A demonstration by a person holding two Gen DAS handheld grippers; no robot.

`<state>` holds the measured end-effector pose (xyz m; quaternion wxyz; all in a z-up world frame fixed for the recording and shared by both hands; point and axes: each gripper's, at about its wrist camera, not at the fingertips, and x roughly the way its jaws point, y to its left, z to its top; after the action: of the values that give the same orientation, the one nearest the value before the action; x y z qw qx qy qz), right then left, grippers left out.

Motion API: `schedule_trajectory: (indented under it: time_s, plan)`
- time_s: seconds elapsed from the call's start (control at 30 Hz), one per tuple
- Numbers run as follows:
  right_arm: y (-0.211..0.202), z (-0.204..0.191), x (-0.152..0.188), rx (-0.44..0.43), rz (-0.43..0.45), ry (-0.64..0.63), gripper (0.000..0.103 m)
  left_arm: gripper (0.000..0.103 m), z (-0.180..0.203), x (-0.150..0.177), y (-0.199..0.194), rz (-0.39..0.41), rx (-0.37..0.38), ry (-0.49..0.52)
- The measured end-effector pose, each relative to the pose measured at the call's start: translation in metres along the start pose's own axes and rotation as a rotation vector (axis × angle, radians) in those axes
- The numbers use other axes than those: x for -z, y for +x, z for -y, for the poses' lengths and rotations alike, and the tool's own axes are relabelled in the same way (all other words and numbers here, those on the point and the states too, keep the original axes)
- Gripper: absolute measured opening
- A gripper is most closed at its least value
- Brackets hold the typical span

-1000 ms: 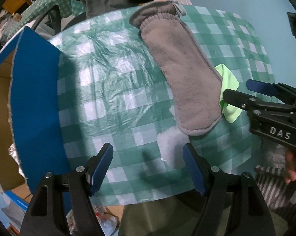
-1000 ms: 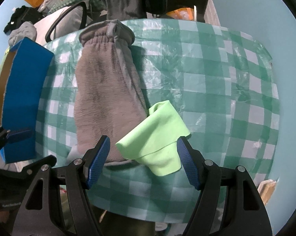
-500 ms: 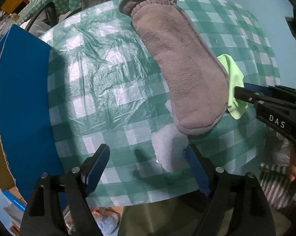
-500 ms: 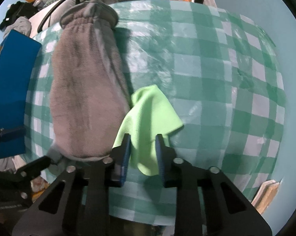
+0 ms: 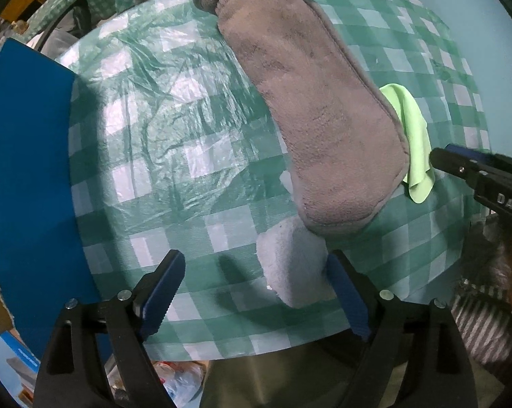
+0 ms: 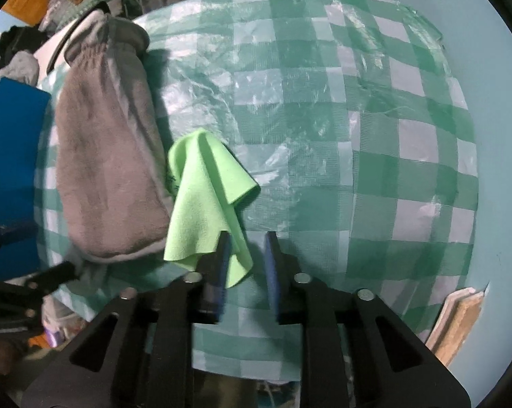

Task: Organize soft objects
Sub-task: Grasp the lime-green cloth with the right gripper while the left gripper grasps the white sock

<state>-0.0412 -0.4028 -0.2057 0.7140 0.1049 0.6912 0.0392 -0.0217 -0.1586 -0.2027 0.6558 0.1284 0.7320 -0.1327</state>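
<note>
The surface (image 6: 324, 108) is covered in a green-and-white check cloth under clear plastic film. A long grey mitt (image 5: 317, 129) lies flat on it, its gathered cuff at the far edge and its rounded tip pointing toward the near edge. In the right wrist view the same mitt (image 6: 109, 156) runs down the left side of the surface.

A lime cloth (image 6: 205, 200) sits just beside the mitt's right side, touching it, pulled up into a peak with its folds draping down. The right gripper (image 6: 245, 255) has its jaws drawn close together with a narrow gap between them; the cloth's lower edge hangs over and against the left finger (image 6: 222, 258), and whether the jaws pinch any of it cannot be told. From the left wrist view the lime cloth (image 5: 414, 142) peeks out from behind the mitt's tip, with the right gripper (image 5: 460, 166) touching its right edge.

The left gripper (image 5: 256, 289) hovers near the near edge with its jaws wide apart, holding nothing. A small pale fuzzy piece (image 5: 293, 265) lies between them, close against the right finger, its far end tucked under the mitt's tip.

A blue box (image 5: 24, 170) stands at the left edge of the surface.
</note>
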Motion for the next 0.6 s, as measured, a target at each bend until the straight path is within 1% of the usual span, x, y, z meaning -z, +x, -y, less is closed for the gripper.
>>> schedule_trajectory:
  time_s: [0.03,0.07,0.3,0.4,0.47,0.5,0.53,0.57,0.6]
  plan:
    - [-0.003,0.0,-0.001,-0.007,0.012,-0.001,0.048,0.087,0.001,0.0,0.003,-0.004,0.0,-0.001]
    - [-0.005,-0.002,-0.002,-0.016,0.017,-0.003,0.049,0.087,0.001,-0.001,0.005,-0.008,0.0,-0.002]
    - [-0.008,-0.016,-0.011,-0.032,0.029,-0.048,0.052,0.087,-0.003,-0.001,0.024,-0.028,0.009,-0.018]
    - [0.002,-0.026,-0.016,-0.028,0.025,-0.058,0.052,0.086,-0.004,0.0,0.026,-0.013,0.01,-0.021]
    - [0.006,-0.027,-0.019,-0.027,0.024,-0.064,0.052,0.083,-0.006,0.003,0.024,0.001,0.009,-0.016]
    - [0.008,-0.029,-0.019,-0.025,0.026,-0.069,0.052,0.077,-0.006,0.005,0.023,0.009,0.009,-0.011]
    - [0.009,-0.03,-0.021,-0.019,0.029,-0.074,0.052,0.067,-0.008,0.006,0.022,0.011,0.011,-0.006]
    - [0.01,-0.03,-0.021,-0.016,0.029,-0.079,0.052,0.062,-0.008,0.008,0.023,0.009,0.014,0.0]
    - [0.011,-0.031,-0.022,-0.013,0.029,-0.085,0.052,0.051,-0.009,0.012,0.022,0.008,0.014,0.001]
